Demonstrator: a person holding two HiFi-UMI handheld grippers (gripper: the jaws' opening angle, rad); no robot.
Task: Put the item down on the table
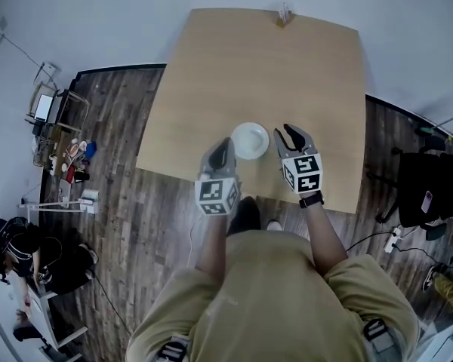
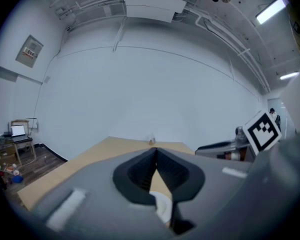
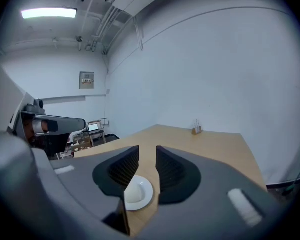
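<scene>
A white plate (image 1: 250, 140) lies on the wooden table (image 1: 287, 66) near its front edge, with a pale rounded item on it (image 3: 131, 190). My left gripper (image 1: 227, 143) hovers just left of the plate, tips close to its rim; its jaws meet at the tips (image 2: 156, 151) with nothing visibly between them, and part of the plate (image 2: 163, 205) shows below them. My right gripper (image 1: 287, 132) is just right of the plate. Its jaws stand a narrow gap apart (image 3: 147, 151) with only the table and the plate (image 3: 138, 193) seen through the gap.
A small holder (image 1: 284, 15) stands at the table's far edge. On the floor to the left are a cluttered desk with a laptop (image 1: 44, 105) and a seated person (image 1: 19, 251). A black chair (image 1: 426, 191) stands to the right.
</scene>
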